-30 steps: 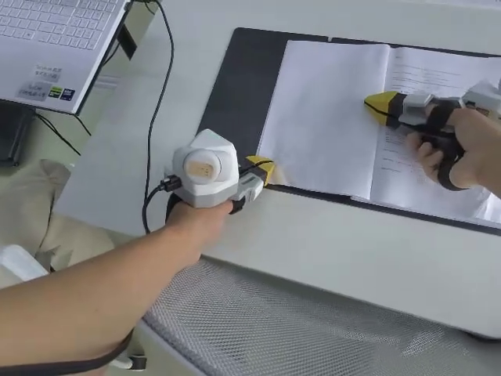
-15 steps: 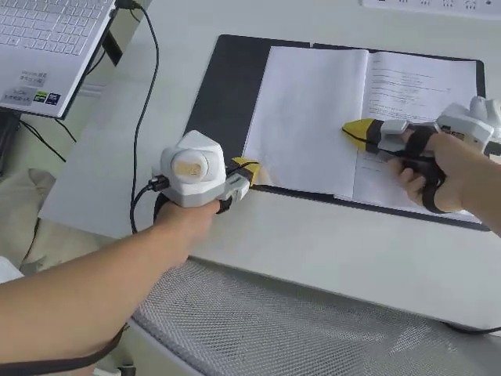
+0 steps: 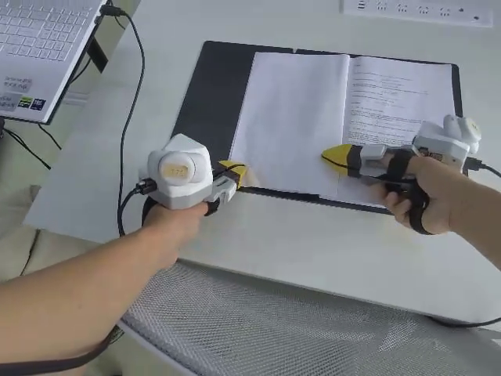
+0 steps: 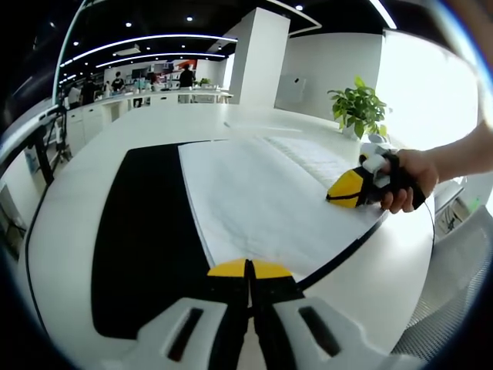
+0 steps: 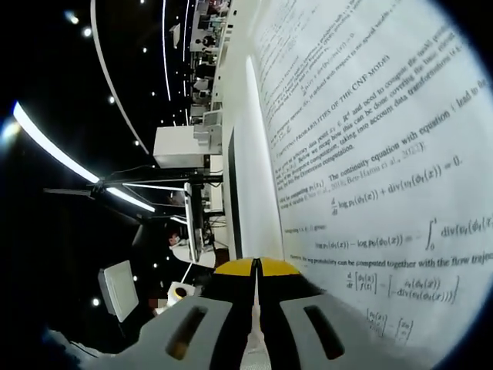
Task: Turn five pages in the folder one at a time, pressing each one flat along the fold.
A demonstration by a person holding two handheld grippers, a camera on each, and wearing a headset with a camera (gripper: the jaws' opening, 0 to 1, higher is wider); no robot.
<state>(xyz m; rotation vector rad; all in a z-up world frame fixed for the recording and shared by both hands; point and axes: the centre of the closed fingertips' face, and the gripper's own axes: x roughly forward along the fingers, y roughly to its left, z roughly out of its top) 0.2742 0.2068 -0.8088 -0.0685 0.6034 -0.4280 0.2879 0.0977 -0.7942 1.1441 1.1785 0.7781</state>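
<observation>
A black folder (image 3: pixel 205 98) lies open on the white table. Its left page (image 3: pixel 290 117) is blank and its right page (image 3: pixel 399 98) carries printed text. My left gripper (image 3: pixel 233 171) is shut, its yellow tips resting at the blank page's near left corner (image 4: pixel 231 258). My right gripper (image 3: pixel 329 157) is shut too, with its tips down on the fold near the pages' near edge. In the right gripper view the shut tips (image 5: pixel 256 266) sit on the crease beside the printed page (image 5: pixel 370 154). The left gripper view catches the right gripper (image 4: pixel 347 189) on the paper (image 4: pixel 262 200).
A laptop (image 3: pixel 39 47) stands at the far left, with a black cable (image 3: pixel 133 94) running down past the folder to the left gripper. A power strip (image 3: pixel 423 9) lies along the far edge. Below the table's near edge is a grey mesh chair (image 3: pixel 274 329).
My right gripper has slid along the fold toward the pages' near edge. The left gripper stays at the page corner. The head camera has shifted.
</observation>
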